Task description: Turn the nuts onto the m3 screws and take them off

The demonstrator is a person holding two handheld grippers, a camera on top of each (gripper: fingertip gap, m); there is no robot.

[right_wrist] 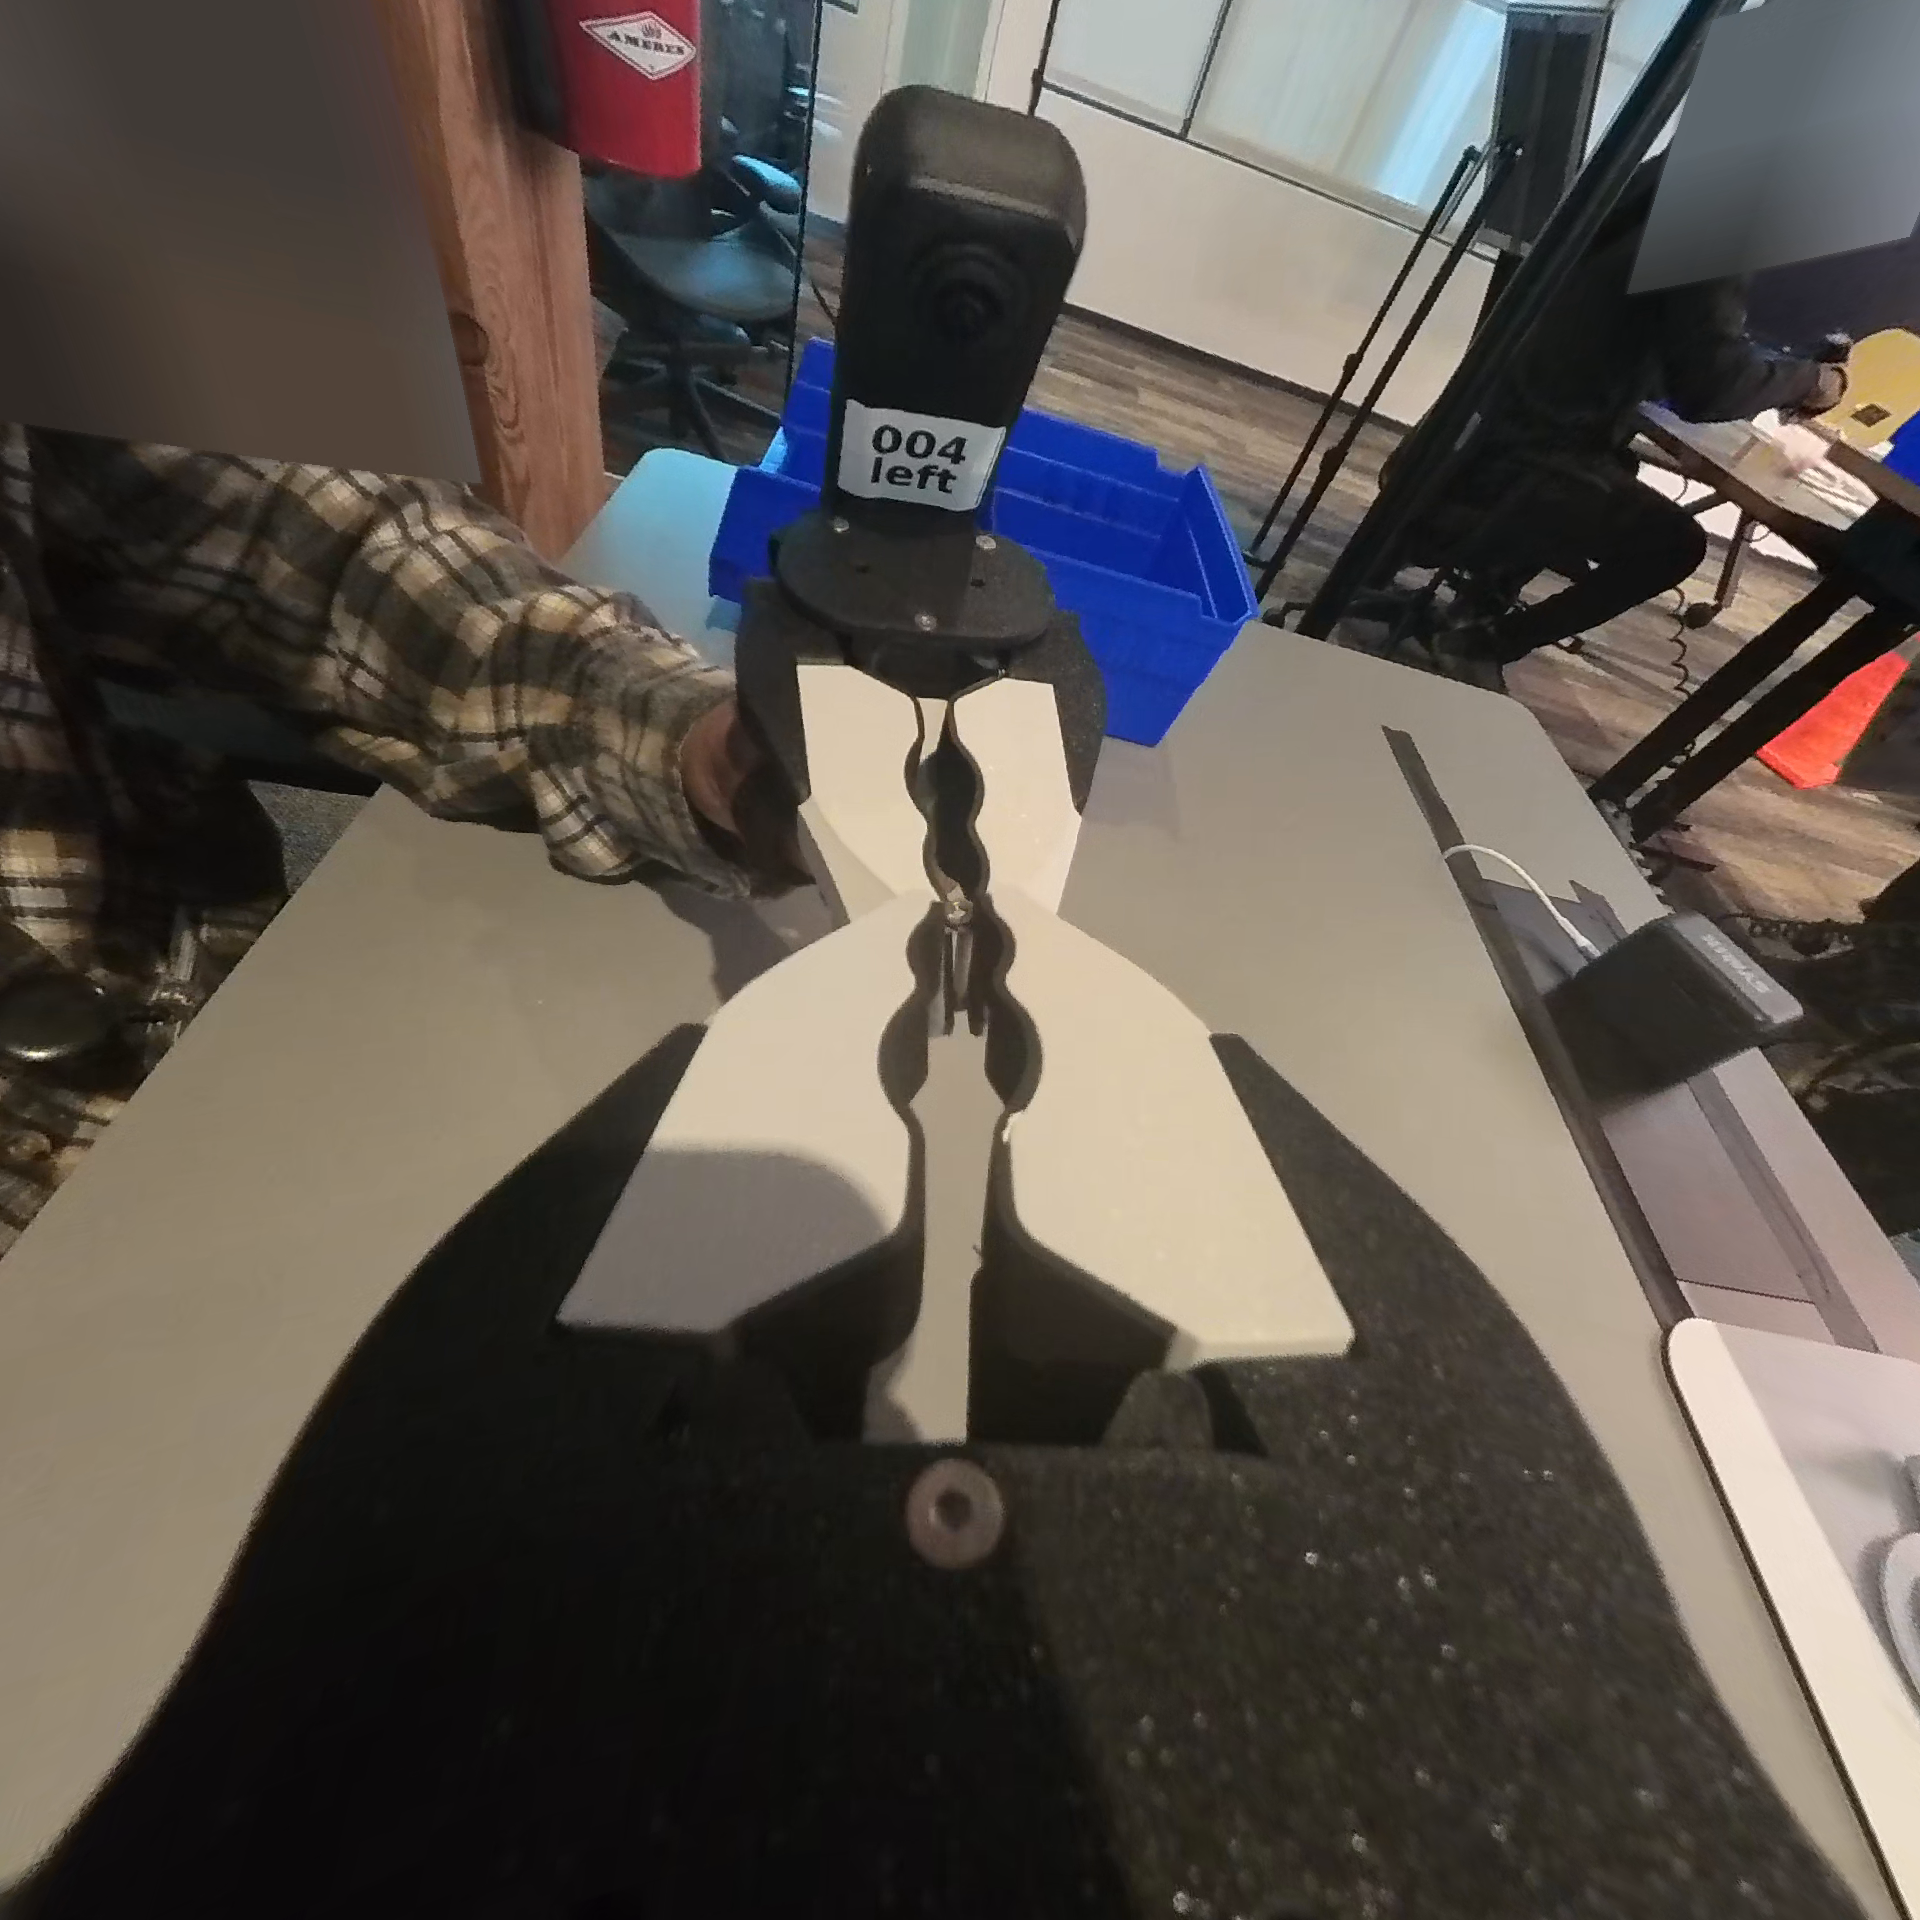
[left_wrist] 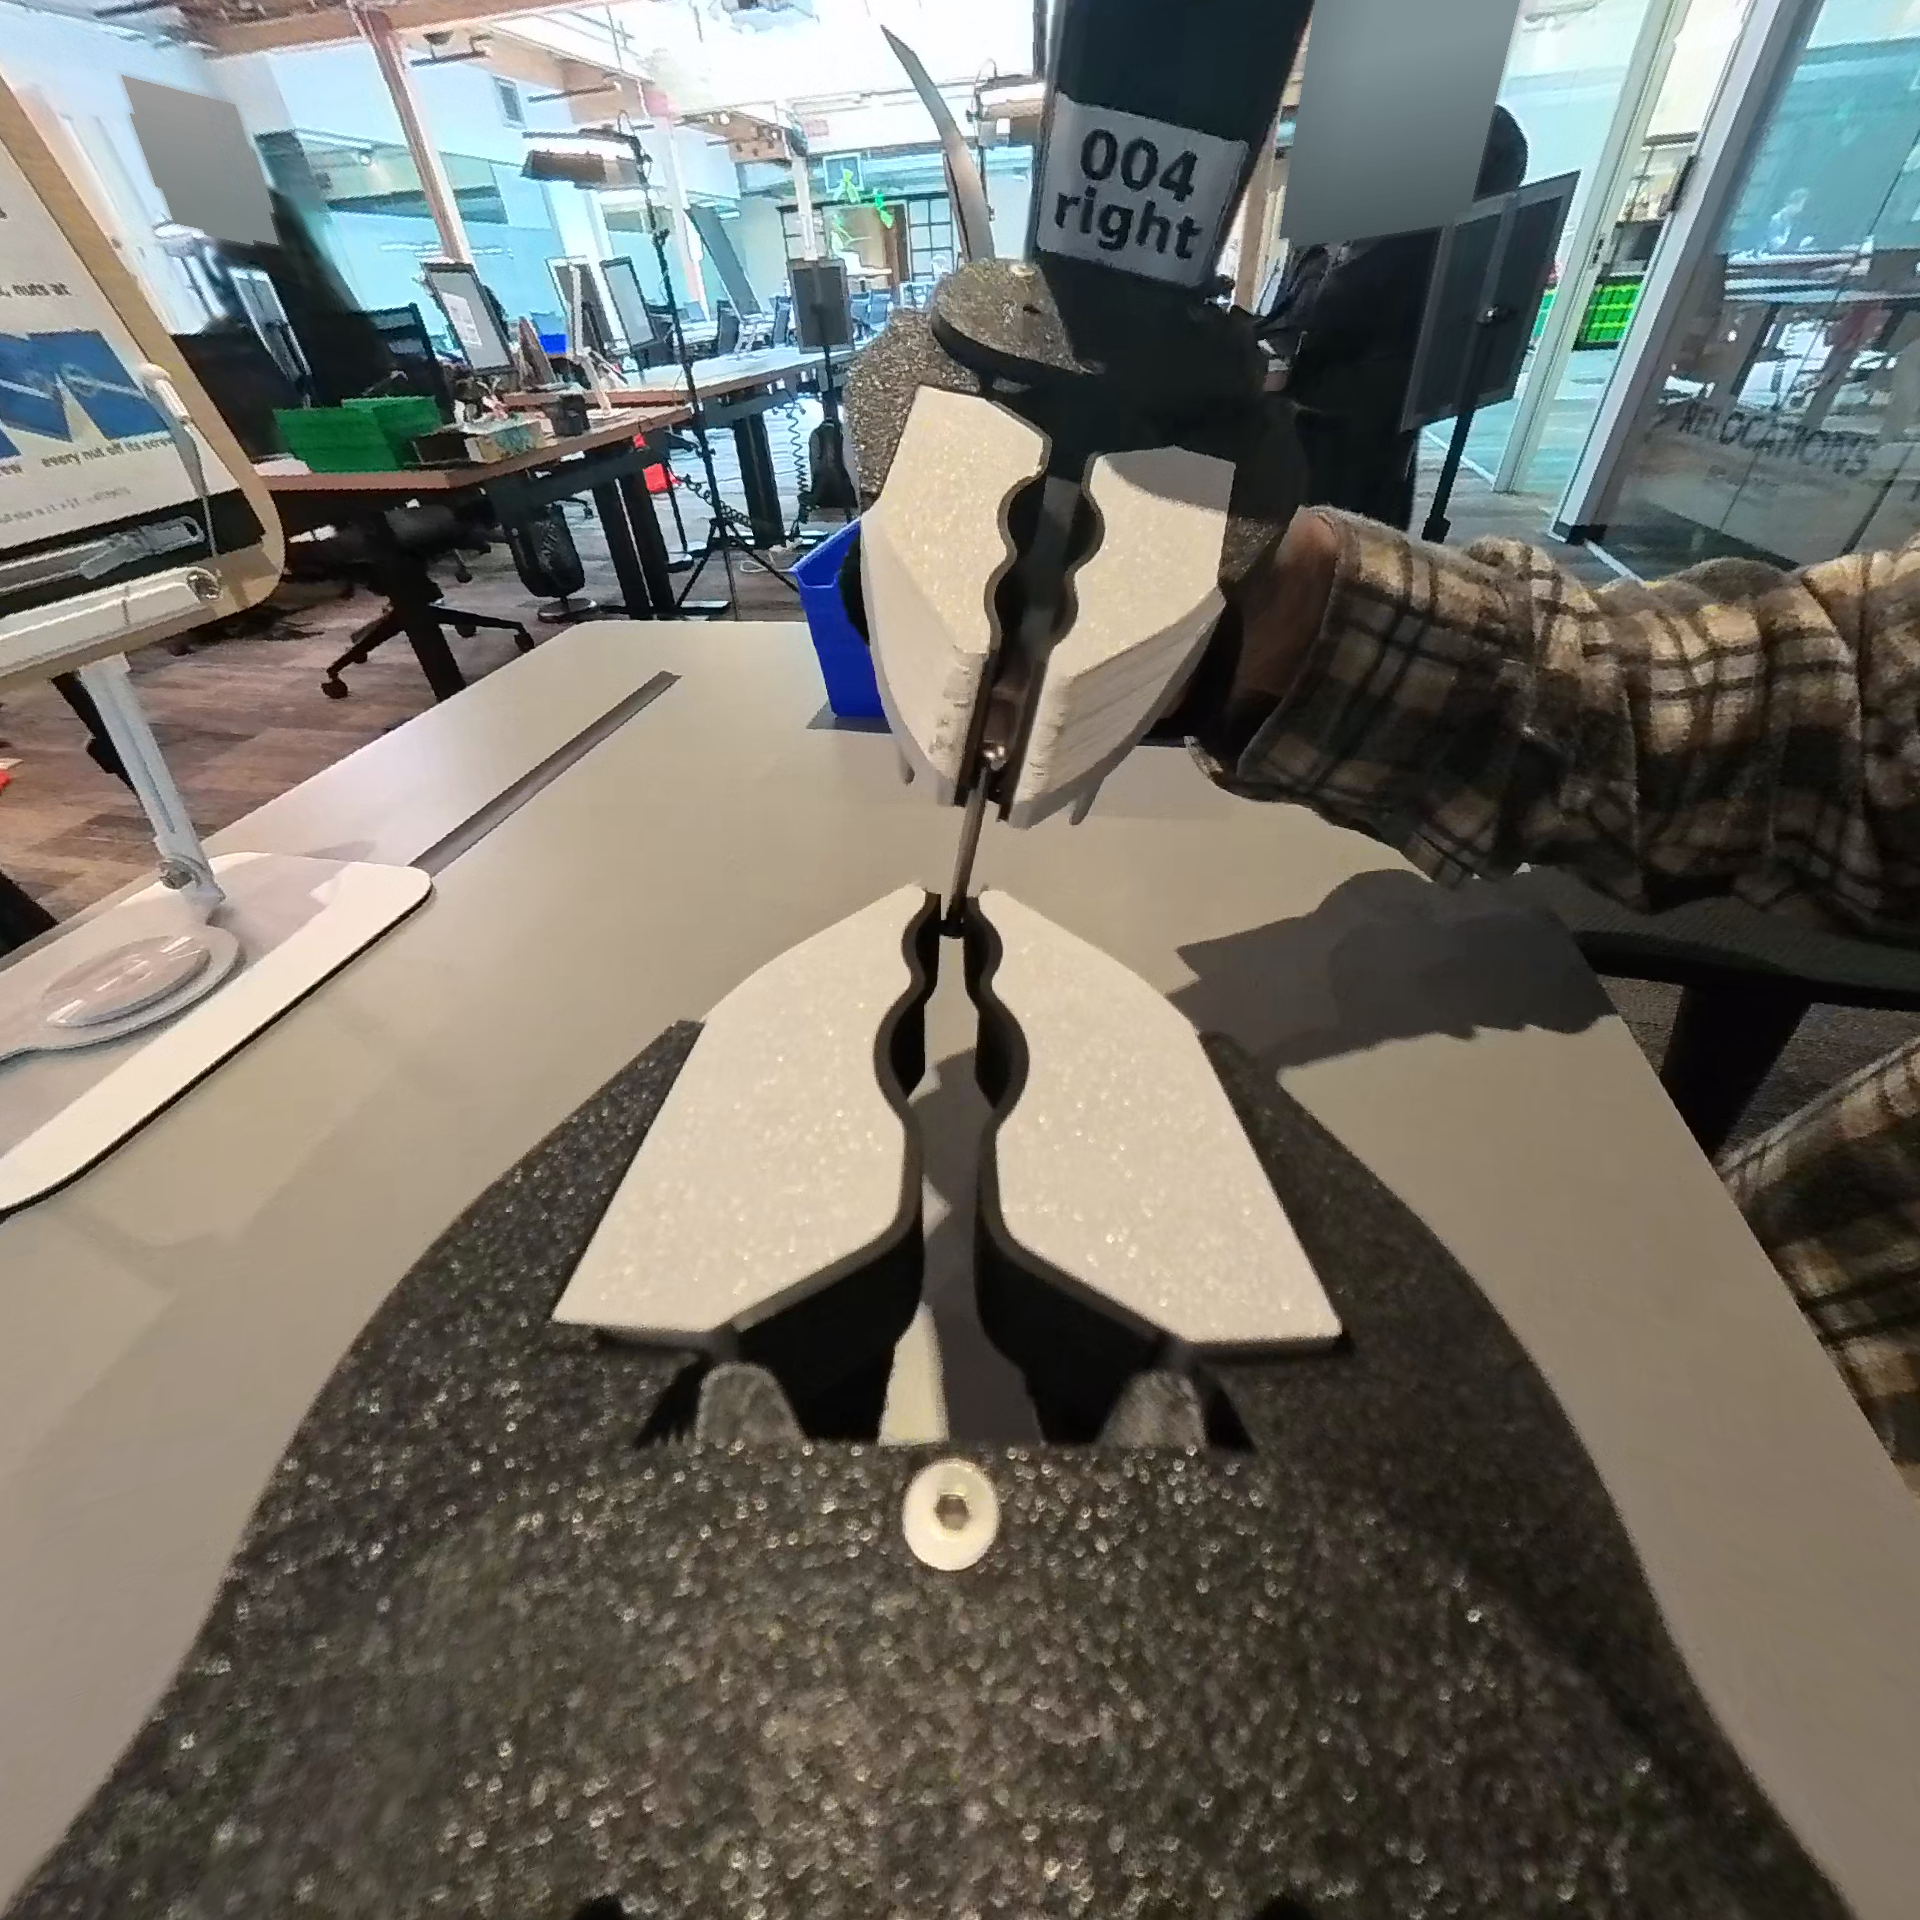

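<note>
At frame centre, above the grey surface [left_wrist: 623, 987], the right gripper [left_wrist: 982, 779] is clamped on the screw's [left_wrist: 966, 842] head end; the left gripper [left_wrist: 951, 914] pinches its lower tip, probably the nut, too small to confirm. Light, stiff, slippery: hold shank and nut flats.

Writing shows in several places, none repeated here. In the left wrist view, a white label with dark print [left_wrist: 1138, 203] sits on the black camera housing [left_wrist: 1164, 62] above the right gripper [left_wrist: 987, 779] at top centre. A white poster board with blue pictures and printed lines [left_wrist: 73, 405] stands at the left edge, and pale lettering marks the glass wall [left_wrist: 1766, 452] at right. In the right wrist view, a similar white label [right_wrist: 916, 462] sits on the black camera housing [right_wrist: 961, 260] above the left gripper [right_wrist: 951, 894]. A red object with a white diamond emblem [right_wrist: 634, 52] hangs at upper left, and a small black box with pale side lettering [right_wrist: 1704, 982] lies at right.
</note>
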